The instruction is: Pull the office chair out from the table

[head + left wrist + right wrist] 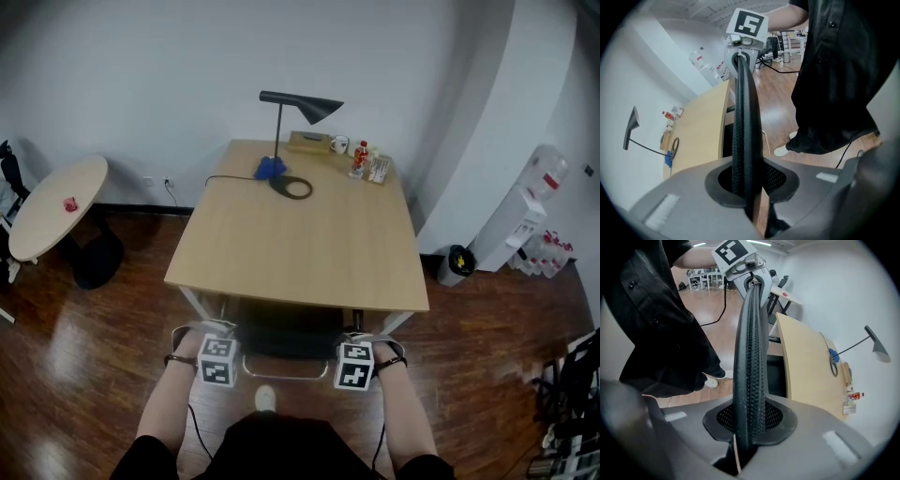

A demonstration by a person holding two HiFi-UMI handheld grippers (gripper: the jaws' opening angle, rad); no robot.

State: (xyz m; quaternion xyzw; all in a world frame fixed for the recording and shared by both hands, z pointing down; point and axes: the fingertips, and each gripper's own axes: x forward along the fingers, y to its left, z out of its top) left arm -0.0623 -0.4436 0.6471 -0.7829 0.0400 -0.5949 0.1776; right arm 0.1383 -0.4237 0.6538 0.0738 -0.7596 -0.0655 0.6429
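Seen from the head view, a person clamps the left tool (pixel 219 336) and the right tool (pixel 357 339) onto the top rim of the office chair (pixel 286 342). Each tool is squeezed nearly closed on the thin black mesh edge. The chair sits tucked under the wooden counter (pixel 300 234) at its 6 o'clock edge, and a desk lamp (pixel 309 106) stands at 12 o'clock.
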